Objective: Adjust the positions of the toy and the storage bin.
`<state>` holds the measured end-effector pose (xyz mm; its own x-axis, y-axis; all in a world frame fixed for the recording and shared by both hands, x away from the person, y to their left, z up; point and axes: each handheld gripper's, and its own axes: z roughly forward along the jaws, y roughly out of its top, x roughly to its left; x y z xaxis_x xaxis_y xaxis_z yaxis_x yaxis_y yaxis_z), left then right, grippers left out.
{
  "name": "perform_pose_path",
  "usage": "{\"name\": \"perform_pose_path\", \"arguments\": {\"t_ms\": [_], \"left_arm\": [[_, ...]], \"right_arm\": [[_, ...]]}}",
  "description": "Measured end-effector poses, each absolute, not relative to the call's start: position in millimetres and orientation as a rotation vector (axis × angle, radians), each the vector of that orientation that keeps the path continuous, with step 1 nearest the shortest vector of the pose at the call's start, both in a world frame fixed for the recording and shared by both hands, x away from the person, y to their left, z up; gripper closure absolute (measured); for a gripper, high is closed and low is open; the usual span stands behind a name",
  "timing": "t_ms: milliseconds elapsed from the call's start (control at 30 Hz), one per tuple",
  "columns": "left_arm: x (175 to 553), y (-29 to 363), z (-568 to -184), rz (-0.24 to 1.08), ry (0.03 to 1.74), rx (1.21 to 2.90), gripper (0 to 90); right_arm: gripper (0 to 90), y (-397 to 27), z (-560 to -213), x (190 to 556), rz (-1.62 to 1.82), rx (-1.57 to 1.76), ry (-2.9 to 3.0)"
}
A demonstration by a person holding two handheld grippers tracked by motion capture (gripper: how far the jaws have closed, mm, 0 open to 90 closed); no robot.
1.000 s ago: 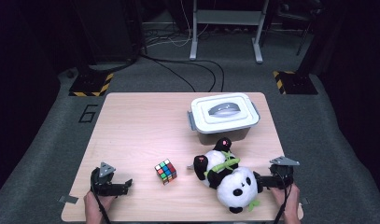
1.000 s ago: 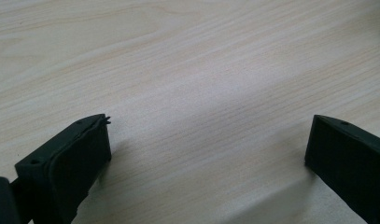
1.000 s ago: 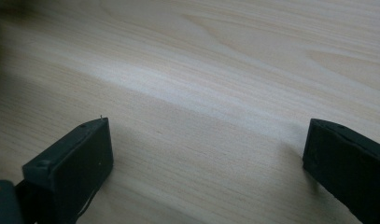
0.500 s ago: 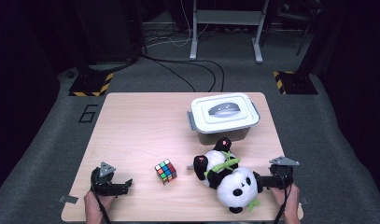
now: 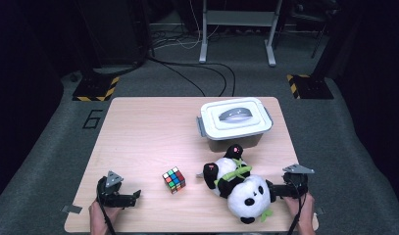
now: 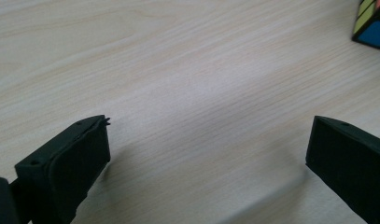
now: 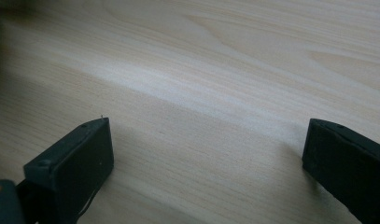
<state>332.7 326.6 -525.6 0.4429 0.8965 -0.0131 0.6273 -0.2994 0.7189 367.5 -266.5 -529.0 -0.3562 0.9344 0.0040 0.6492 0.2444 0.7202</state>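
A pale wooden table (image 5: 138, 132) stands on grey carpet, with a black "6" (image 5: 92, 119) marked on the floor just off its far left corner. A person's two hands come in at the near edge, each holding a gripper.

The left gripper (image 5: 133, 197) rests low at the near left of the table, pointing right toward the cube (image 5: 173, 180). In the left gripper view its jaws stand wide apart over bare wood with nothing between them (image 6: 206, 140); a corner of the cube (image 6: 372, 25) shows at the upper right, well ahead of the jaws and apart from them.

The right gripper (image 5: 271, 190) sits at the near right, pointing left, its tips just beside the panda's (image 5: 238, 188) white head. From above it is hard to tell whether the tips touch the plush. In the right gripper view its jaws are also spread wide, holding nothing, with only wood grain between them (image 7: 204, 144).

The panda lies on its back near the front right of the table, head toward the near edge, feet toward the box (image 5: 236, 123), a green ribbon across its body. One foot is close to the box's front wall. The box is grey with a white lid and a grey handle, closed, at the far right of the table. The cube lies between the two grippers, nearer the panda.
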Motion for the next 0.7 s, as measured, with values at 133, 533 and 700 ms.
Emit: {"name": "perform_pose_path", "arguments": {"t_ms": [133,533,700], "left_arm": [[331.6,321.8,-519.3,0.517,1.237,2.041,0.0],[333.0,308.9,-500.6,0.474,1.137,2.054,0.0],[333.4,300.3,-488.4,0.456,1.074,2.041,0.0]], "right_arm": [[1.4,-266.4,-529.0,367.4,0.894,1.445,2.093],[1.8,-266.4,-529.0,367.2,0.894,1.442,2.092],[2.0,-266.0,-529.1,367.0,0.899,1.439,2.093]]}}
